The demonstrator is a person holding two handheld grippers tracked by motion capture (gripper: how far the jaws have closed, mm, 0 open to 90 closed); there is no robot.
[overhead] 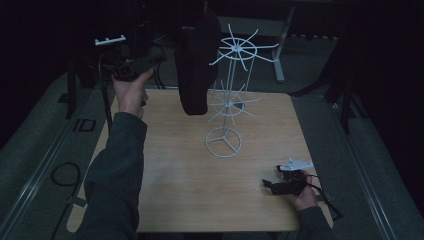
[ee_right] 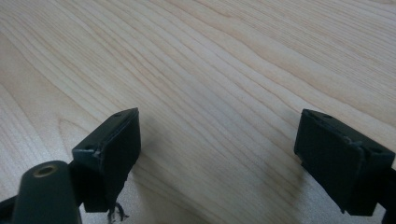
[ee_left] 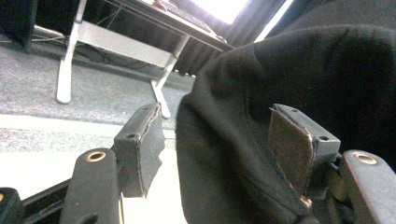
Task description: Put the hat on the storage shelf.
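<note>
The dim high view hides detail of the black cloth [overhead: 195, 65], a limp dark mass at upper centre, hanging beside the white wire rack [overhead: 227, 100]. The left gripper [ee_left: 219, 149] has jaws apart around a fold of cloth. The right gripper [ee_right: 229, 158] is spread wide over the bare table [ee_right: 210, 60].

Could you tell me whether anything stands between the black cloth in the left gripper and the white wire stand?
Nothing visible does. The black cloth hangs raised in the left gripper, just left of the white wire stand; the right gripper rests apart near the table's edge.

Black cloth [overhead: 196, 65] blocks the white rack [overhead: 231, 95].
</note>
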